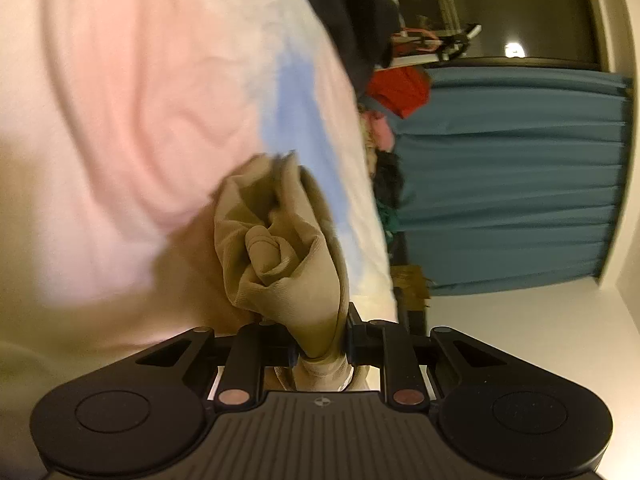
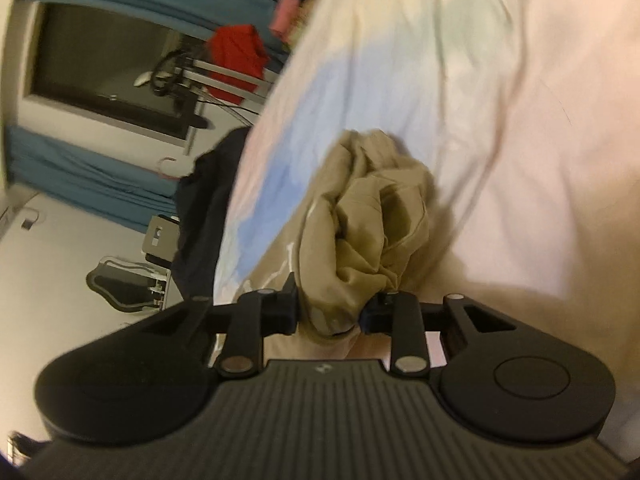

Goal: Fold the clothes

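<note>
A pale sheet point(image 1: 120, 120) with pink and blue patches fills most of both views; teal curtains point(image 1: 512, 180), a dark window point(image 1: 500, 12) and a red cloth point(image 1: 400, 88) lie beyond. The left claw point(image 1: 322, 354) pinches the bunched tan garment point(image 1: 280, 248); the right claw point(image 2: 332, 312) clamps the same fabric point(image 2: 368, 220). Both views are blurred, and the garment's shape cannot be made out.

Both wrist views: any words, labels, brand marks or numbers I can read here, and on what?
No readable text in either view.
Small round emblem on the left tongs' body: a symbol, no letters.
Similar mark on the right tongs' body: blurred, unreadable.
Tan garment, pastel sheet: no label or print visible.
</note>
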`<state>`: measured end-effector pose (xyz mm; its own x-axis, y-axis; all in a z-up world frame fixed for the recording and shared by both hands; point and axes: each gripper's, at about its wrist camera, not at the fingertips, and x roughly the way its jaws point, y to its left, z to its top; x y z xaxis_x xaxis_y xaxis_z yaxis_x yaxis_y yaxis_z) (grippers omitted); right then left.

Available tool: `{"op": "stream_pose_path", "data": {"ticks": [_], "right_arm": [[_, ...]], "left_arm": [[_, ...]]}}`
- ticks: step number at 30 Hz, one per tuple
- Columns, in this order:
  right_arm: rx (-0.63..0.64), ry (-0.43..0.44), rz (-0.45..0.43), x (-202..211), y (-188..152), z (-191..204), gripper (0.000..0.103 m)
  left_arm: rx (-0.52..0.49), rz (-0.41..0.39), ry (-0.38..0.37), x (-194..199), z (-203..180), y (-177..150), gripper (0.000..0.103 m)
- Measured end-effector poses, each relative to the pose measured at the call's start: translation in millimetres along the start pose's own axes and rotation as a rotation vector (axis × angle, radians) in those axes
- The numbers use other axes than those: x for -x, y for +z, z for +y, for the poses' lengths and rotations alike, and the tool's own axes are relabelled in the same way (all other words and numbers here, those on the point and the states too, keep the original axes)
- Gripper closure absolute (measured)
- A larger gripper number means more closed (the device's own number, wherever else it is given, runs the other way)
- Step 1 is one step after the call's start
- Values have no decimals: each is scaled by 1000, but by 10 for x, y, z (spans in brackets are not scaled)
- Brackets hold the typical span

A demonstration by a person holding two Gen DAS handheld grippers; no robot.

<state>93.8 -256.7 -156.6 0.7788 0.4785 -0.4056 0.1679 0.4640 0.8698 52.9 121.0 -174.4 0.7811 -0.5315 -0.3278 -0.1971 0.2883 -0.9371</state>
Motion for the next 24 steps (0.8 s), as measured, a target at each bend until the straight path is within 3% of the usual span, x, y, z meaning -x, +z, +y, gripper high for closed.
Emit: {"op": "stream_pose_path", "data": {"ticks": [5,8,11,14,18,22,24], "right_arm": [[10,61,-48,327,-9,210,73],[-10,64,-78,616,12,359,74],[-42,72,-118,859,96,450,73],[-90,74,-142,1007,294,453,73],[-144,46,-168,1025,854,380,73],[-45,-58,-261,966,1698,506,73],[8,-81,-316,952,2203,619,73]], "left_arm": [[-50,31,-37,210,-367,-11,82],[-119,89,-72,327,-705,-58,81],[-184,157,-43,285,-1087,-113,81],[-170,236,22,20,-1385,-122,81],[-231,303,68,-728,-1853,-194,81],[-356,344,40,-1670,-2448,-339,82],[-412,345,-24,-2212,-2783,-379,82]]}}
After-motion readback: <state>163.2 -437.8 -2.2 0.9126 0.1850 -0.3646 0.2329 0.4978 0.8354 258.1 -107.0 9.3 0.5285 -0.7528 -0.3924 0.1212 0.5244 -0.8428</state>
